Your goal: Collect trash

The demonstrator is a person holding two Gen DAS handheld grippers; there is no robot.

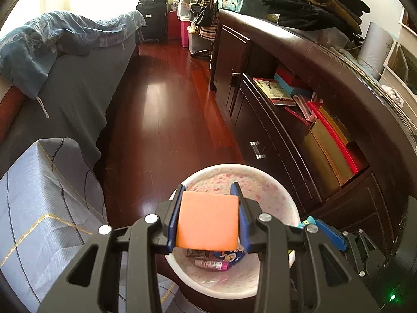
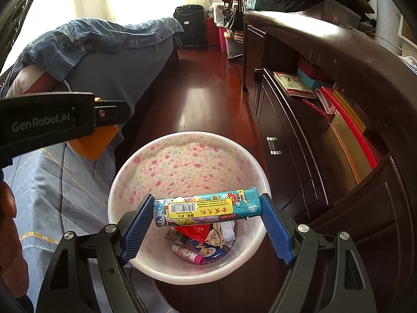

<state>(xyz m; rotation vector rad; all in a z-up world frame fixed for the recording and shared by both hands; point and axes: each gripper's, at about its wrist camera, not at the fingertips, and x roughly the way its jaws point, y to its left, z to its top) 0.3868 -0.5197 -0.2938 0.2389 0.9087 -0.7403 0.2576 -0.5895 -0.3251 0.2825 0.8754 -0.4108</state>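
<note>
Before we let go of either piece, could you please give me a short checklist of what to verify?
1. Left claw grips the orange block from both sides: ok.
2. Right claw holds the printed tube by its ends: ok.
3. Tube sits over the opening of the floral bin: ok.
4. Orange block is over the bin: ok in the left wrist view; from the right wrist view it looks off to the bin's side, so cannot tell.
5. Bin has room above the wrappers at its bottom: ok.
6. Claws clear of each other: ok.
</note>
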